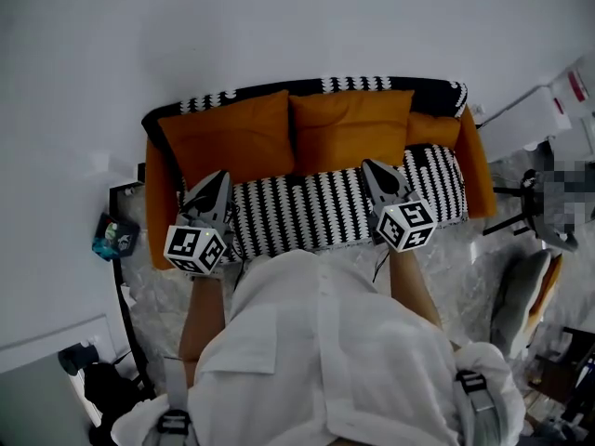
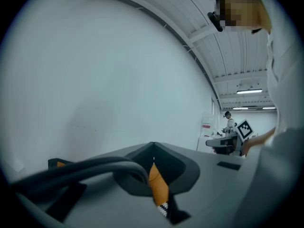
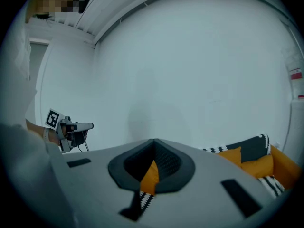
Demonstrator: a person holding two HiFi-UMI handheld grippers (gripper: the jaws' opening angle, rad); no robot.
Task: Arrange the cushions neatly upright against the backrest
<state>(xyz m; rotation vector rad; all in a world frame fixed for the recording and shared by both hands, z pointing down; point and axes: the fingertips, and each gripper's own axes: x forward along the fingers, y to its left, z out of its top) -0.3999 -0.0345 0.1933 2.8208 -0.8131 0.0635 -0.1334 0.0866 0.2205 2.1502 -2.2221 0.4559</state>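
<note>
My left gripper (image 1: 219, 179) and right gripper (image 1: 374, 168) are both closed and empty. Risk: nudging the low right-end cushion (image 1: 433, 129) could topple the middle cushion (image 1: 351, 128).

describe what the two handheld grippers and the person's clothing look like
The left gripper and right gripper are matching grey wedge-shaped tools with dark ribbed fingers. Each carries a white cube with black square markers. A dark cable runs along the left one. The person wears a white shirt with grey buckled shoulder straps.
</note>
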